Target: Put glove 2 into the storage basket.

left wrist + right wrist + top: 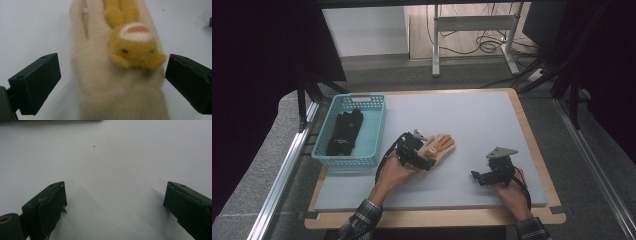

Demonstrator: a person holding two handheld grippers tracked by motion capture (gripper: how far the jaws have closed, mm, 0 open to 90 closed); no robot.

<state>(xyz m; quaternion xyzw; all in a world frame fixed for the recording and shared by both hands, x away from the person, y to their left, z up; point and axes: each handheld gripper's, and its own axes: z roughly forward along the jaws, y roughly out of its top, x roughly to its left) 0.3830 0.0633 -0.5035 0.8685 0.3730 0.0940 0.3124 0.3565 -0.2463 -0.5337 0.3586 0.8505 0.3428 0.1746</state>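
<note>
my left gripper (112,75) straddles the beige glove (112,82), jaws spread wide either side of its cuff, not pinching. the glove lies on the grey mat (482,120), just right of the teal basket (374,127). my right gripper (115,205), right of the glove, gapes over bare mat.

Your left gripper (112,75) has its jaws spread wide on either side of the glove (115,82), with bare mat showing between each jaw and the fabric, so you have room on both sides. To your left, the basket (373,131) stands near that hand; its wall blocks a low sweep that way. Your right gripper (115,205) sits over open mat (482,120), jaws apart, nothing between them. The mat between the two grippers is free.
</note>
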